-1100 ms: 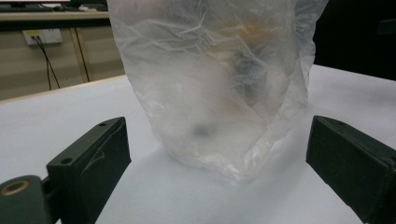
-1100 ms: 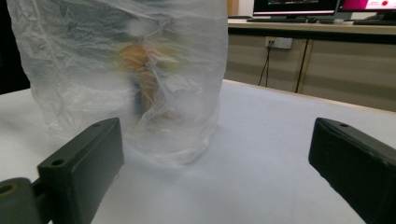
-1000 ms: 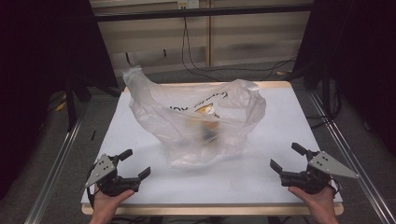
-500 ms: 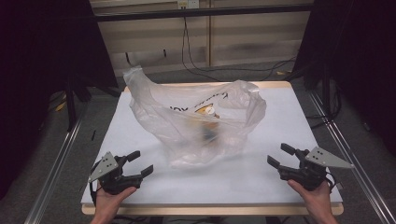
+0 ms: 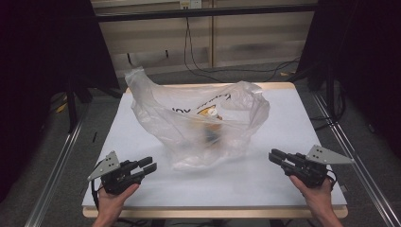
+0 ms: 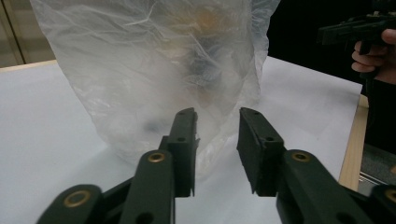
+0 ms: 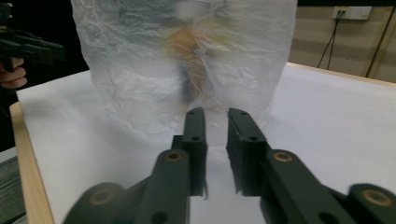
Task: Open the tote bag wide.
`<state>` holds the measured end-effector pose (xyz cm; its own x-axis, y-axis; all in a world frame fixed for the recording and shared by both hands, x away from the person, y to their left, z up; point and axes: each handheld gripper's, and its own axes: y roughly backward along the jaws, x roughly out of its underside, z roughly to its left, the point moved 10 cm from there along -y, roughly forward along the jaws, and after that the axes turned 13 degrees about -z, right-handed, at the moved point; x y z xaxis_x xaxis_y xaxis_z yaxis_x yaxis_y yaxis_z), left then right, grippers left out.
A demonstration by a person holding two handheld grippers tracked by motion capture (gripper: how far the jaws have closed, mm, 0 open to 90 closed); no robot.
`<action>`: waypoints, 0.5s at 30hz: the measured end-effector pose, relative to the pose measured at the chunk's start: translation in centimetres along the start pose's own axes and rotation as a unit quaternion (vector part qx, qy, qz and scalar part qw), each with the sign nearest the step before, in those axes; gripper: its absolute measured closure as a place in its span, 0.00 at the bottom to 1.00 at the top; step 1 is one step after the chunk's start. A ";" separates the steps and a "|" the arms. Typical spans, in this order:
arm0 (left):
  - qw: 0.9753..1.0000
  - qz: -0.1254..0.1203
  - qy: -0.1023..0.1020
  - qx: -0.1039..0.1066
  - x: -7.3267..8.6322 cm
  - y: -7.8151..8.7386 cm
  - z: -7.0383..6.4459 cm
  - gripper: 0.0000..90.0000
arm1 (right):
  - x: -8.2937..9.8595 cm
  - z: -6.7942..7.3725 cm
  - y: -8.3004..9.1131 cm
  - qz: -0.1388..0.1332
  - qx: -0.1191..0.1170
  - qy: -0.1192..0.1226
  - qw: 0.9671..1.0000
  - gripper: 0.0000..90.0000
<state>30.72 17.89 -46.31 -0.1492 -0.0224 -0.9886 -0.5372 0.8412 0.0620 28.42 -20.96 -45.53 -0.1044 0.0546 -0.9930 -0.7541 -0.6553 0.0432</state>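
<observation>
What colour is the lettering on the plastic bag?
Dark, blackish lettering on the clear plastic bag, next to a yellow-orange mark; it shows best in the high view.

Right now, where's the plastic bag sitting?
In the high view, the plastic bag stands mid-table toward the far edge, ahead of and between the left gripper and right gripper.
</observation>
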 end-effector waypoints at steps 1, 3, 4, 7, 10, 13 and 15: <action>1.000 -0.001 0.001 0.003 -0.2 0.0 -0.1 0.84 | -0.4 0.2 -0.3 -0.003 -0.009 -0.004 1.000 0.96; 1.000 -0.003 0.002 0.011 -0.5 -0.2 -0.3 0.88 | -0.5 0.3 -0.5 -0.002 -0.014 -0.006 1.000 0.99; 1.000 0.000 0.002 0.016 -0.6 -0.3 -0.4 0.88 | -0.6 0.4 -0.7 0.000 -0.019 -0.007 1.000 1.00; 1.000 0.005 -0.005 0.026 -0.8 -0.6 -0.7 0.94 | -1.0 0.6 -1.1 0.001 -0.026 -0.013 1.000 1.00; 1.000 0.003 0.001 0.030 -1.2 -0.9 -0.7 0.97 | -1.5 0.7 -1.4 -0.002 -0.033 -0.015 0.999 1.00; 1.000 -0.004 0.000 0.020 -1.7 -1.1 -0.4 0.99 | -2.0 0.7 -1.7 -0.002 -0.036 -0.018 0.999 1.00; 1.000 -0.003 -0.002 0.023 -2.0 -1.2 -0.4 1.00 | -2.3 1.0 -1.9 0.000 -0.048 -0.024 0.999 1.00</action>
<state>31.30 16.74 -44.33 -0.1418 -0.0255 -0.9896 -0.5001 0.8646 0.0494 29.43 -19.07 -43.17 -0.1373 0.0894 -0.9865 -0.6883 -0.7248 0.0301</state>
